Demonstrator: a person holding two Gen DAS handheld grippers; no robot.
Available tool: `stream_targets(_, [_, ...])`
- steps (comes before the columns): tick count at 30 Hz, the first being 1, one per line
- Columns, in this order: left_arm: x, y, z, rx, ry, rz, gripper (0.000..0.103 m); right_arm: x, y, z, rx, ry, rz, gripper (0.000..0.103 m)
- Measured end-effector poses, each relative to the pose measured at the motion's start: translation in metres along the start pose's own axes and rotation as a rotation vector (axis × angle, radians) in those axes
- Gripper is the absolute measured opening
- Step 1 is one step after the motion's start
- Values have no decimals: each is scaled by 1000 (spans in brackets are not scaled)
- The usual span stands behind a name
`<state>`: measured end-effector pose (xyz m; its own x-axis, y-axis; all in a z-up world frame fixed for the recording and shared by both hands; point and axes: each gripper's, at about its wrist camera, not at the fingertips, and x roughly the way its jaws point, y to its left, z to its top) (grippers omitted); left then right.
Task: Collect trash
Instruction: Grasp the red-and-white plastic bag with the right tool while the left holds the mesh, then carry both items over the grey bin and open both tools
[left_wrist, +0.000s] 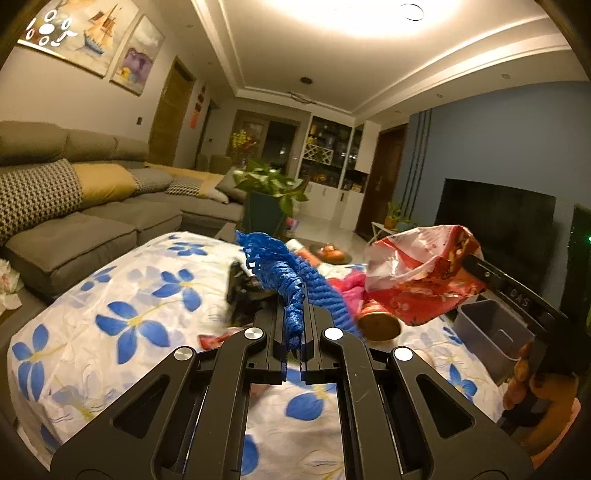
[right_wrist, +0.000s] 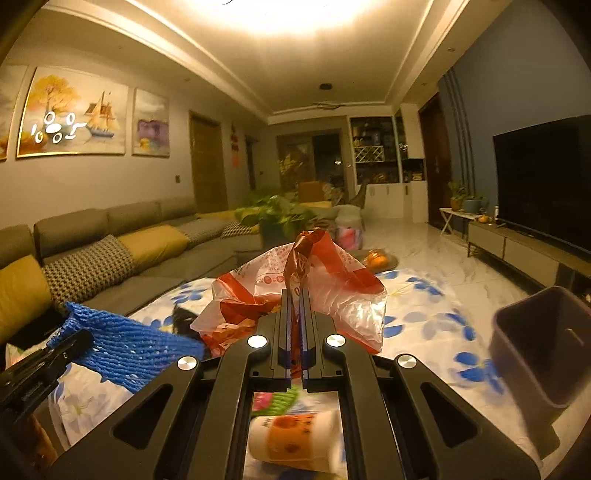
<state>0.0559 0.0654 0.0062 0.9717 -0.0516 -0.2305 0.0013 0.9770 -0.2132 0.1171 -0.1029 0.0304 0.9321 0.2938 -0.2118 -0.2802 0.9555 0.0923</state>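
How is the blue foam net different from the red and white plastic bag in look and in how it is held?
The blue foam net is an opaque, stretchy mesh, while the red and white plastic bag is thin, crinkled and partly see-through. The net is pinched in the left claw; the bag is pinched in the right claw. Both are lifted above the flowered cloth.
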Motion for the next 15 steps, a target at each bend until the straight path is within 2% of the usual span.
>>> stream_targets(7, [15, -48, 8, 58, -3, -95, 4, -30, -50, 1, 38, -36, -105, 4])
stream_targets(10, [23, -75, 11, 75, 0, -161, 4, -43, -70, 1, 54, -54, -149, 5])
stream_targets(15, [43, -137, 15, 115, -7, -267, 4, -67, -113, 0, 71, -84, -260, 4])
